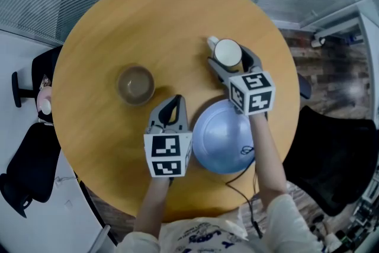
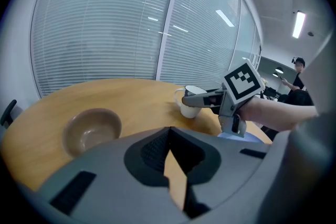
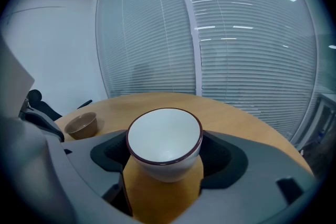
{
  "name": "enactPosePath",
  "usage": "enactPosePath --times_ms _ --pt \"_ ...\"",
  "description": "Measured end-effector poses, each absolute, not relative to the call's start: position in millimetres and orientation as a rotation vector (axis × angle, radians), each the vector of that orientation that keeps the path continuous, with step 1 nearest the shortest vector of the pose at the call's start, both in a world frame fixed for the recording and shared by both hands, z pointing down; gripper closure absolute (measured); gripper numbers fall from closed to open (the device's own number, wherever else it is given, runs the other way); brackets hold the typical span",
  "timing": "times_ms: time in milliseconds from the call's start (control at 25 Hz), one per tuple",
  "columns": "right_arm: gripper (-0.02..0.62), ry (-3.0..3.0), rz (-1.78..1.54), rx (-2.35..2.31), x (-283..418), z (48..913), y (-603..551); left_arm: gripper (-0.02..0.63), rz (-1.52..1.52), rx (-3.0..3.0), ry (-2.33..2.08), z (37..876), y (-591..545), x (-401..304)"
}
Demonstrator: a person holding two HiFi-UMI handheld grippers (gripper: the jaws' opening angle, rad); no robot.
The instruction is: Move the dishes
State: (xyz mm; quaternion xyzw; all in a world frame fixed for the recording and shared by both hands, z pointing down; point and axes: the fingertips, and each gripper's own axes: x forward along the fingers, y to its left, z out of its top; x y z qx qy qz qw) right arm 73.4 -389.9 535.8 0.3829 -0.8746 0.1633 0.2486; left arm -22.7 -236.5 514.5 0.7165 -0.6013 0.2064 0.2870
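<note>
We see the right hand-held gripper (image 1: 231,62) clenched on a white mug (image 1: 228,52) with a dark rim. In the right gripper view, the hand-held gripper (image 3: 165,148) has one jaw pressed to each side of the mug (image 3: 164,136), whose open mouth faces the camera. The mug's handle points away from this hand-held gripper, toward the far left. From the left gripper view the mug (image 2: 190,105) seems to sit on the counter (image 1: 148,21), though we cannot be sure that its base touches.

The left hand-held gripper (image 1: 172,105) is clenched on nothing. In its own view the hand-held gripper (image 2: 168,131) has its jaw tips meeting, with only bare wood showing in the narrow gap behind them. It hovers above the counter.

A brown bowl (image 1: 135,85) stands upright ahead and to the left of the left hand-held gripper, near but apart from it. In the left gripper view the bowl (image 2: 92,128) is empty. It is well to the left of the right hand-held gripper, where it shows small (image 3: 82,124).

A blue plate (image 1: 222,139) lies just to the right of the left hand-held gripper, behind the right one's jaws and partly under that arm. A sliver of the plate (image 2: 247,136) shows below the right hand-held gripper (image 2: 202,100) in the left gripper view.
</note>
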Motion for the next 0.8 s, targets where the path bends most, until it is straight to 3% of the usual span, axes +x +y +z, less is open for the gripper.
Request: enactPosePath --times_ms 800 --pt "0.206 -2.387 0.519 1.187 81.7 526.4 -389.9 0.603 0.536 1.900 -1.635 508.6 -233.6 -29.0"
